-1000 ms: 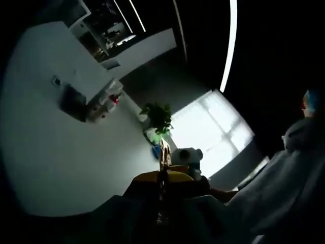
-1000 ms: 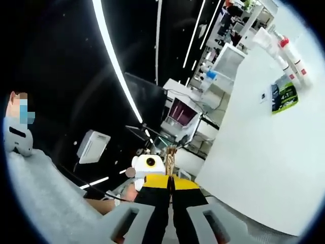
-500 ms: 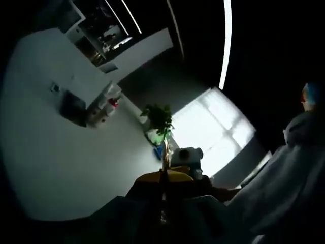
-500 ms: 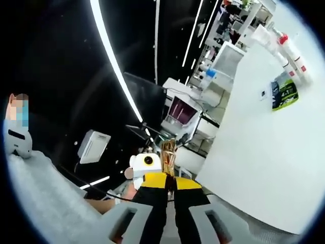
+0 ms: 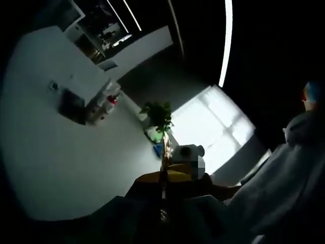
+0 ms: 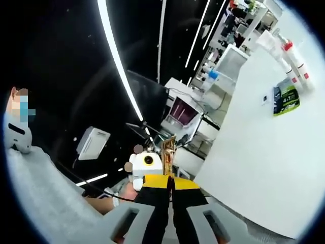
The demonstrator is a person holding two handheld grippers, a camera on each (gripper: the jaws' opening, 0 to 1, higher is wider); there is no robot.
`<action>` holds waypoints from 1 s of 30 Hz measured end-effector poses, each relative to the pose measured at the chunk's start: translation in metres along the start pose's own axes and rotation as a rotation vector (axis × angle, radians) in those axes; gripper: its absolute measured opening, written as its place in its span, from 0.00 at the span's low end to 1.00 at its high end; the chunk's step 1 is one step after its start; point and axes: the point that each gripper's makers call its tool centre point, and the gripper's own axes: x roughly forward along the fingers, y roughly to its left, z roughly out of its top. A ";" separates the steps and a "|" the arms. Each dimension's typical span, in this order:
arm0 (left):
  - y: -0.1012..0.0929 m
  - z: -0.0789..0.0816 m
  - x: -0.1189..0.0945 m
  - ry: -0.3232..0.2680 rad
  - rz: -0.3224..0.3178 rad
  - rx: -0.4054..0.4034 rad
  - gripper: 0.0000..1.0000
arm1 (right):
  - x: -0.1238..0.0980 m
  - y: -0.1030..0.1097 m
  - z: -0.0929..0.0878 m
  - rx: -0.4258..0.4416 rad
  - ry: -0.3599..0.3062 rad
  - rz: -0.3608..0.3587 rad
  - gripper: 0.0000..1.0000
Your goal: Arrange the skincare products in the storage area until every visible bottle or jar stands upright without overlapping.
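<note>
Skincare bottles upright, labels unreadable | both grippers pressed together

Dark ceiling w/ strip lights, bright window, potted plant, shelving

left gripper view is dim and murky, lit by a glaring window and a ceiling strip. right gripper view is brighter, its white wall washed out; edges bend.
</note>
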 end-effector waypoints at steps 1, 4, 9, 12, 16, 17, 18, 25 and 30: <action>0.000 0.000 0.000 0.001 0.002 0.000 0.00 | 0.000 -0.001 0.000 0.006 0.001 -0.001 0.00; 0.000 0.000 0.000 0.000 0.006 0.014 0.00 | 0.001 0.000 0.000 0.019 -0.001 0.002 0.00; 0.001 0.001 -0.001 -0.001 0.014 0.025 0.00 | 0.001 -0.001 0.000 0.012 -0.002 -0.006 0.00; 0.001 0.003 -0.002 -0.010 0.018 0.033 0.00 | 0.002 -0.001 -0.001 -0.009 0.006 -0.014 0.00; 0.001 0.007 -0.003 -0.030 0.022 0.036 0.00 | 0.002 0.000 -0.002 -0.026 0.011 -0.019 0.00; 0.001 0.008 -0.003 -0.034 0.023 0.035 0.00 | 0.002 -0.001 -0.002 -0.029 0.013 -0.022 0.00; 0.002 0.009 -0.003 -0.037 0.026 0.035 0.00 | 0.001 -0.001 -0.002 -0.030 0.012 -0.024 0.00; 0.004 0.012 -0.005 -0.056 0.039 0.031 0.00 | -0.001 -0.002 0.001 -0.069 0.004 -0.053 0.00; 0.007 0.019 -0.011 -0.107 0.050 0.015 0.00 | -0.007 -0.004 0.009 -0.191 -0.019 -0.118 0.00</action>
